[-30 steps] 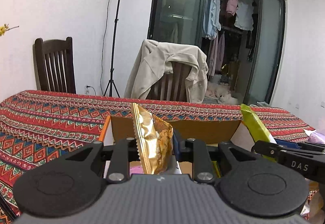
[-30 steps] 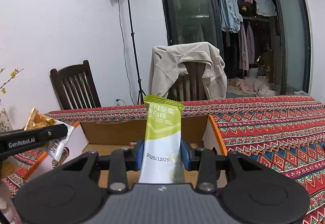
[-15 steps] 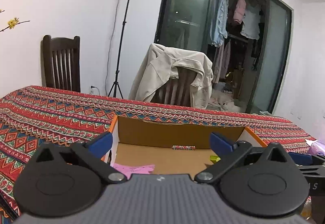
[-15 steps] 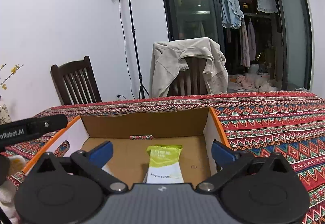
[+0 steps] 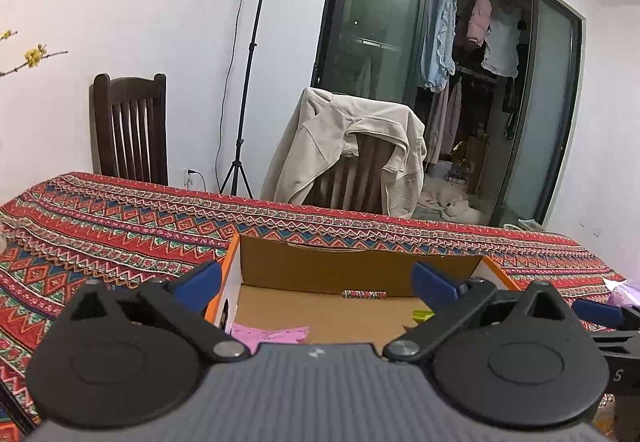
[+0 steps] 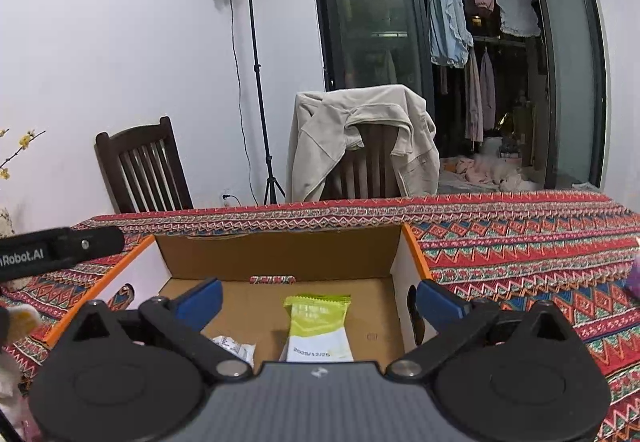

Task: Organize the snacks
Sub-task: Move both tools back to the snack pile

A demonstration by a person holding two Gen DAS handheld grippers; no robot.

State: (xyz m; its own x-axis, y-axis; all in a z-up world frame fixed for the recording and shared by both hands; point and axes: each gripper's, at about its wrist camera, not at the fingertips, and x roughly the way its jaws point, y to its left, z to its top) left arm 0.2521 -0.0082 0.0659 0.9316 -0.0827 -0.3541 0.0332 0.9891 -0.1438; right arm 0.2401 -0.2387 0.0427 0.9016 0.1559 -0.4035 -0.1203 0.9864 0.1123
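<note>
Judging by what lies in the box [image 6: 276, 254], you have part of the job done. Your right gripper [image 6: 318, 300] hangs over the near edge with its jaws spread wide and nothing between them; the green bar [image 6: 318, 326] lies flat on the box floor just beyond it, right of centre. A white packet [image 6: 236, 348] lies to its left, half hidden behind the left finger. A small striped stick [image 6: 273, 279] rests against the far wall.

Your left gripper [image 5: 316, 282] is also spread wide and empty, poised over the left part of the box [image 5: 352, 262]. Below it a pink wrapper [image 5: 272, 334] lies on the near floor, and a sliver of the green bar [image 5: 422, 314] shows at the right.

So several snacks are in. What is left is hard to say: at the right edge of the table something purple [image 6: 634, 278] sits on the cloth [image 6: 520, 242], too small to name, and pale items [image 6: 16, 318] lie at the far left outside the box, too blurred to name. If those are snacks, they are yours to fetch next, and both grippers are free for it.
</note>
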